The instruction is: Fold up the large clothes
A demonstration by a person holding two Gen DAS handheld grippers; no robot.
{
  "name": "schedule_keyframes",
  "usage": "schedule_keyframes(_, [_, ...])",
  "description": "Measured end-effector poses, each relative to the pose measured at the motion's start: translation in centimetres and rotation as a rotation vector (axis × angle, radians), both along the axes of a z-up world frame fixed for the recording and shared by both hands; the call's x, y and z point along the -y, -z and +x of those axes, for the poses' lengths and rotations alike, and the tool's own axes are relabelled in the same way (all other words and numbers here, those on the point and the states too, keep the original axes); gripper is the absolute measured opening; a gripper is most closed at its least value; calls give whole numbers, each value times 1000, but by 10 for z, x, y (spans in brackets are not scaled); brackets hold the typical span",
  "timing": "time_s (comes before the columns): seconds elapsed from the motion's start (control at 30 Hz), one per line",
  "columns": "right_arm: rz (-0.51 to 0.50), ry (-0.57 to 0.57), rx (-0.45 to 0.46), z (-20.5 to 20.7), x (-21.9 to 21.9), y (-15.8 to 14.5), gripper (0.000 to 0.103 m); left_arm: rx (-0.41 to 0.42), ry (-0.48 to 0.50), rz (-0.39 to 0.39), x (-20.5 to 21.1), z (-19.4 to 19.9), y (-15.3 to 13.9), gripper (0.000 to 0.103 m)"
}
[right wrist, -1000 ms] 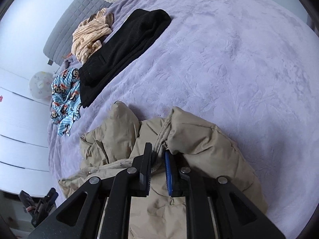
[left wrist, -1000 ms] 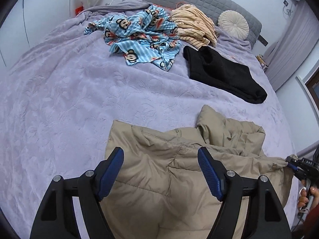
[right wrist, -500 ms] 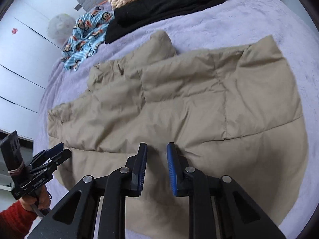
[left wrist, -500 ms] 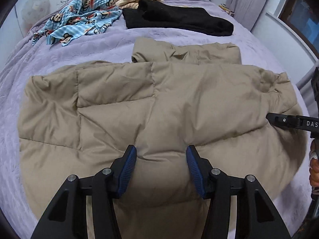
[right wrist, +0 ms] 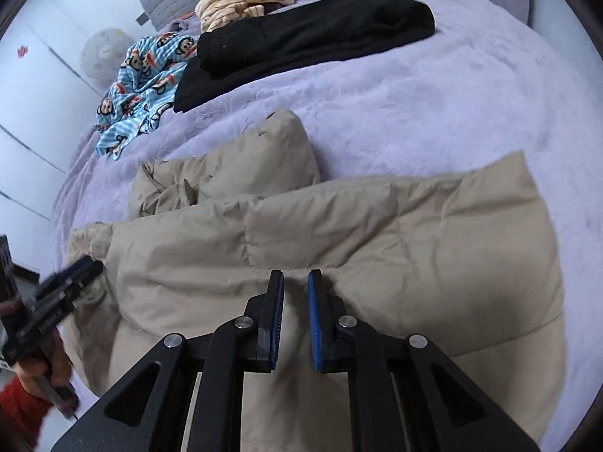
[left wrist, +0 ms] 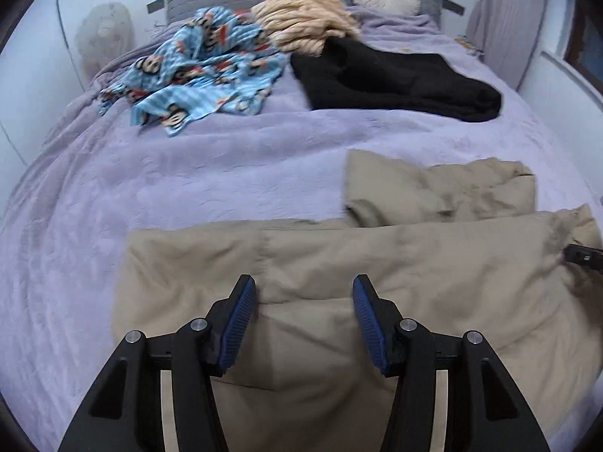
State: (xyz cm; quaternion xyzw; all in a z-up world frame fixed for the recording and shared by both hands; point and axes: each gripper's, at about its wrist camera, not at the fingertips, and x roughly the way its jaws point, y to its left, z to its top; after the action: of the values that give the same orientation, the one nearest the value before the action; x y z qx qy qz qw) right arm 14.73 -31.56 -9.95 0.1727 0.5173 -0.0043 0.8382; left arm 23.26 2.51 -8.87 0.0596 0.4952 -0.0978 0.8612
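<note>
A lilac bed cover (left wrist: 188, 173) carries the tan puffer jacket (left wrist: 377, 263), spread across its near edge with 1 sleeve bunched behind. Farther back lie a black garment (left wrist: 395, 75), a blue monkey-print cloth (left wrist: 196, 64) and a peach striped one (left wrist: 305, 19). The left gripper (left wrist: 304, 297) gapes wide over the jacket; the right gripper (right wrist: 296, 290) pinches a fold of it in a narrow gap.

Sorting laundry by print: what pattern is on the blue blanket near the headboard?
The blanket has light-blue stripes with cartoon monkey faces, clearest in the right wrist view.
</note>
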Motion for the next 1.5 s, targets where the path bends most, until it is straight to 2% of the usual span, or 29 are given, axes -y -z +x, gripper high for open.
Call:
schedule_keyframes(0.07, [-76, 8, -32, -2, 15, 3, 12, -34, -70, 21, -26, 17, 19, 56])
schedule_keyframes(0.1, [-87, 34, -48, -2, 28, 8, 12, -56, -83, -5, -37, 25, 29, 58])
schedule_keyframes(0.13, [-77, 75, -55, -3, 42, 13, 10, -77, -80, -35, -41, 30, 38, 61])
schedule_keyframes(0.17, [-42, 120, -54, -3, 56, 18, 4, -79, -72, -34, -40, 33, 44, 62])
schedule_keyframes(0.2, [-4, 170, -58, -3, 70, 26, 0, -69, -59, -14, -36, 34, 49, 64])
schedule_keyframes(0.27, [64, 222, -62, 1, 86, 44, 0, -45, -42, 23, -25, 37, 58, 65])
schedule_keyframes(0.37, [66, 236, -57, 10, 89, 63, 0, -42, -53, 12, -21, 43, 65, 66])
schedule_keyframes(0.47, [20, 221, -58, 22, 86, 70, 0, -54, -80, 0, -24, 49, 67, 76])
schedule_keyframes(0.53, [15, 228, -63, 26, 86, 72, 0, -69, -98, -16, -28, 52, 65, 77])
schedule_keyframes(0.6, [17, 237, -76, 28, 87, 69, 0, -70, -121, 2, -32, 49, 54, 77])
schedule_keyframes(0.73, [0, 253, -91, 24, 85, 54, 0, -1, -176, 57, -53, 29, 23, 77])
schedule_keyframes(0.77, [-8, 260, -89, 20, 84, 47, 3, 3, -194, 69, -61, 23, 18, 77])
schedule_keyframes(0.87, [-92, 298, -43, -13, 71, 16, 4, -20, -257, 74, -88, 6, 11, 77])
schedule_keyframes(1.0, [-128, 270, -2, -67, 43, -9, 4, -62, -308, 71, -110, -17, 14, 77])
schedule_keyframes(1.07, [-146, 256, -14, -86, 34, -8, 4, -80, -295, 130, -110, -24, 26, 77])
schedule_keyframes(1.13, [-141, 263, -51, -99, 35, 3, 4, -100, -278, 150, -109, -26, 38, 78])
schedule_keyframes(1.2, [-110, 289, -63, -106, 44, 13, 4, -124, -287, 165, -111, -25, 48, 83])
schedule_keyframes(1.3, [-128, 311, -71, -104, 50, 17, 4, -138, -315, 160, -115, -27, 40, 83])
schedule_keyframes(1.43, [-87, 332, -61, -113, 50, -1, 4, -140, -289, 170, -110, -39, 23, 83])
schedule_keyframes(1.5, [-57, 339, -68, -125, 47, -7, 4, -152, -284, 151, -110, -48, 16, 83])
